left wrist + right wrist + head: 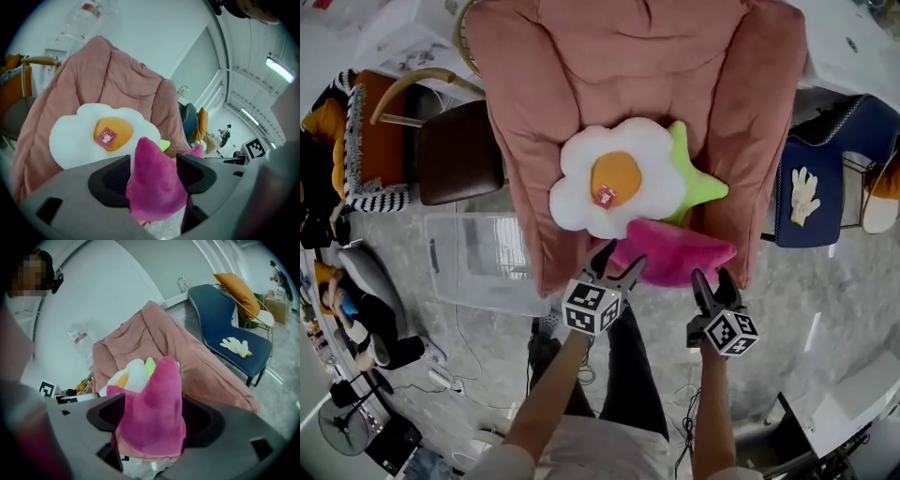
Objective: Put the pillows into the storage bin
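A magenta star pillow point(675, 253) lies on the front of the pink armchair's point(534, 112) seat. Behind it rest a fried-egg pillow point(614, 178) and a green star pillow point(698, 187). My left gripper point(617, 261) is at the magenta pillow's left corner. That corner point(152, 185) stands plump between the jaws of the left gripper point(154, 174), which is open. My right gripper point(713, 278) is at the pillow's right front edge. Another magenta point point(152, 413) fills the gap of the right gripper point(152, 422), unsqueezed, and that gripper is open too.
A clear plastic storage bin point(478, 258) sits on the floor left of the armchair. A brown chair point(459, 150) stands behind the bin. A blue chair point(811, 169) with a white glove point(804, 195) is at right. Cables point(459, 366) lie on the floor at lower left.
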`<state>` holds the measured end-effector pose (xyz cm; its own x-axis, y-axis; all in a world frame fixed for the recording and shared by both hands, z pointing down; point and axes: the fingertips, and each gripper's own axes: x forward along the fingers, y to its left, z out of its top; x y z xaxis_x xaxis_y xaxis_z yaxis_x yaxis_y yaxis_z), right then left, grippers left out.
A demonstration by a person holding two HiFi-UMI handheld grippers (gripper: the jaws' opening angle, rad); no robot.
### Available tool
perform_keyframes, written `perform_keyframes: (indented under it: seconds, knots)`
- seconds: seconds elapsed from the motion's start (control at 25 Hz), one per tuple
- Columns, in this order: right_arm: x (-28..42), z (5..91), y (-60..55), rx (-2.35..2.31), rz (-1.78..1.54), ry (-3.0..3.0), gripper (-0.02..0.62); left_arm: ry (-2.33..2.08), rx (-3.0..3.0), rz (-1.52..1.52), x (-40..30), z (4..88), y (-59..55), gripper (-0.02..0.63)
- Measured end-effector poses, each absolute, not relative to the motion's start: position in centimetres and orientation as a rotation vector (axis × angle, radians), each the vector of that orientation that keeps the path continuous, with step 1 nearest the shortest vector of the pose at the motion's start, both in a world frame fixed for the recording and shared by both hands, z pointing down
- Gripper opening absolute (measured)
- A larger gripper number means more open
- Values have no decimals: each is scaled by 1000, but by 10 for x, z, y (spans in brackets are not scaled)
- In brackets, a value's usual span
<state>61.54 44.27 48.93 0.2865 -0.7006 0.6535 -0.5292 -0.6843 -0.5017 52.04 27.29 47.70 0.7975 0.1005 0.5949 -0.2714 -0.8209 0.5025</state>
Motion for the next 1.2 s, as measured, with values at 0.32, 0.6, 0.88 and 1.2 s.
perform_keyframes:
  seconds: [0.32,0.6,0.88,1.2]
  knots:
    - [626,529,419,-2246,-1331,1157,434,-125,2351,718,558,507,272,334]
    - [624,539,414,-2267,-1306,1175,399,-133,2394,708,564,519,275,282]
    - [588,508,426,-2302,-1289,1193,323,-127,2413,668,533,494,288,250]
    - [534,472,427,-2341,-1340,1329,316,-200,2345,611,466,468,294,249]
